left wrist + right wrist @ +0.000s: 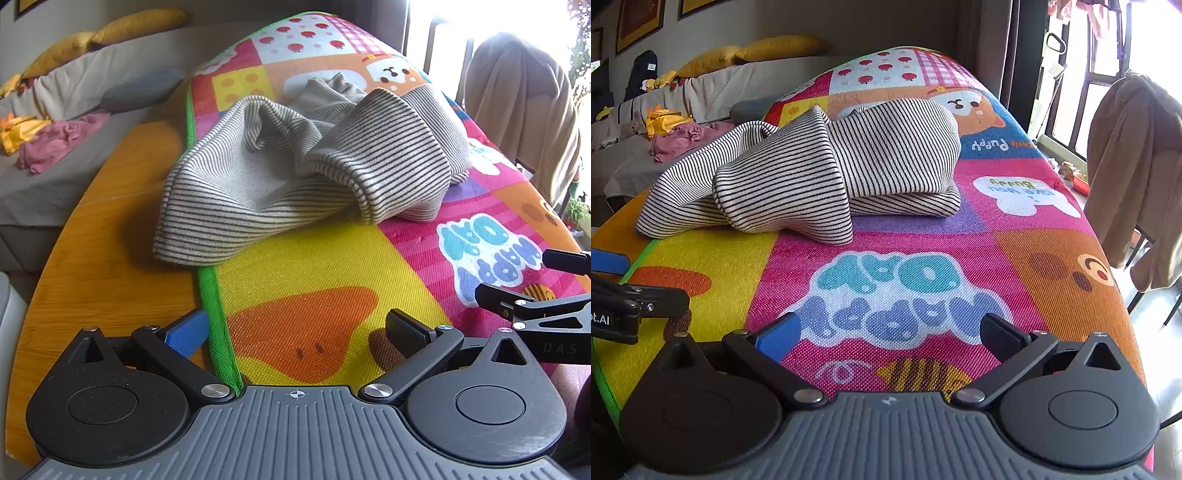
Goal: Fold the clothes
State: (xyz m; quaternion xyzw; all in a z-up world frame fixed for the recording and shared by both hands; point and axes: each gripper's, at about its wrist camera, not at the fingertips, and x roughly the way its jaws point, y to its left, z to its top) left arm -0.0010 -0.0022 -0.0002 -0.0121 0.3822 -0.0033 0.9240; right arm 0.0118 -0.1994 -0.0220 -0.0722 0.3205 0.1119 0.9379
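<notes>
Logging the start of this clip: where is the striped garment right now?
The striped garment lies crumpled on the colourful mat, its left end overhanging the mat's green edge onto the wooden table, ahead of both grippers.

The worktop [110,229] is orange-toned wood, covered by a multicoloured cartoon-print mat [923,258] with a green edge. Left of it stands a grey sofa [44,184] carrying yellow cushions [783,48], a grey cushion [144,90] and loose pink fabric [62,140]. Framed pictures [639,18] hang on the grey wall behind. At right, a chair draped with a beige cloth [1137,177] stands before dark-framed windows [1078,92] admitting strong daylight.
</notes>
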